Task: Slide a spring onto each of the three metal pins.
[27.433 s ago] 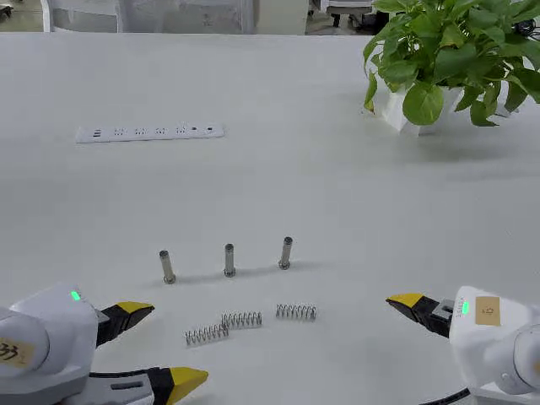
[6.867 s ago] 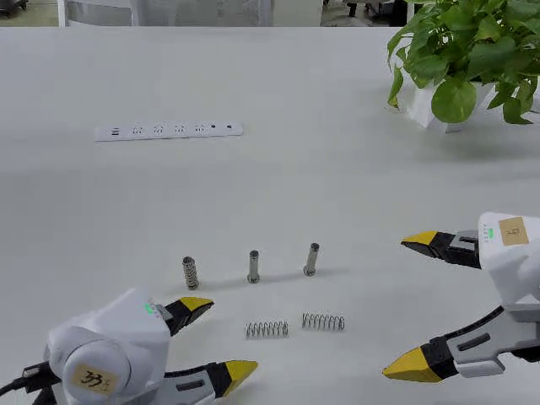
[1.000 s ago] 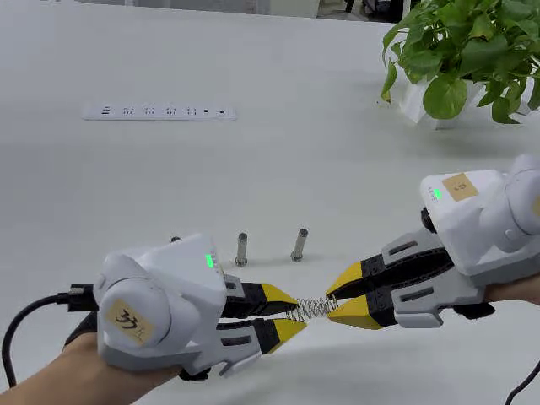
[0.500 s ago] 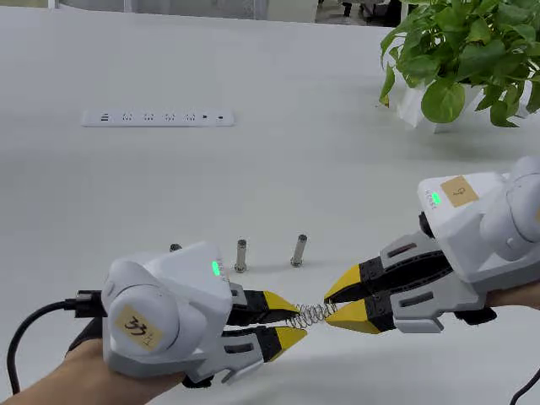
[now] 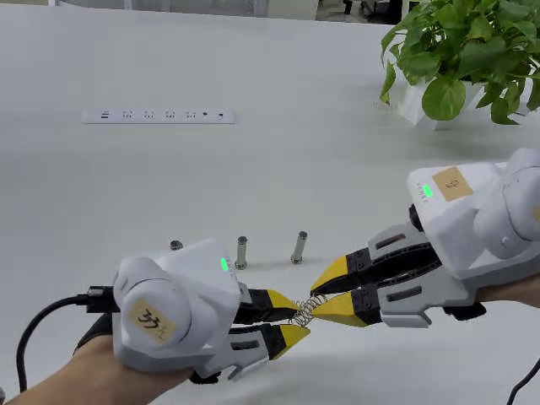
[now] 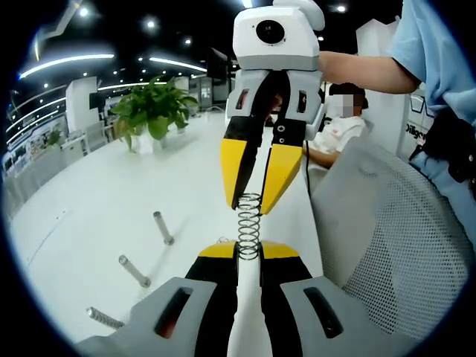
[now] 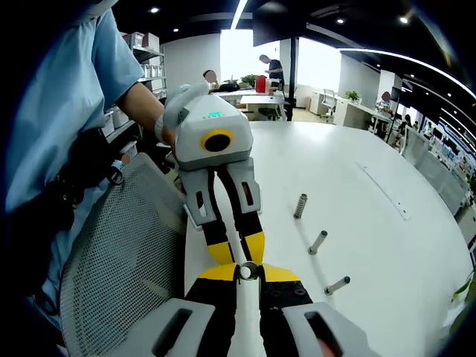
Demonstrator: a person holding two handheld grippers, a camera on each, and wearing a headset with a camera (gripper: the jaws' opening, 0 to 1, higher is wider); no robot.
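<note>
Bright, even light from ceiling strips (image 6: 172, 62), soft shadows on the white table (image 5: 278, 160), sharp focus, fisheye bowing toward edges.

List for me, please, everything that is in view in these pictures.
table: one, white, under everything.
power strip: one, white, far left of the table.
plant: one, green, white pot, far right.
bare pins: two, silver, upright, mid-table.
sprung pin: one, silver, upright, at the row's end.
held spring: one, silver, between the grippers.
mesh chair: one, grey, by the table edge.
cable: one, black, behind the left gripper.
left gripper, right gripper: white, yellow-tipped, each shut on a spring end.
</note>
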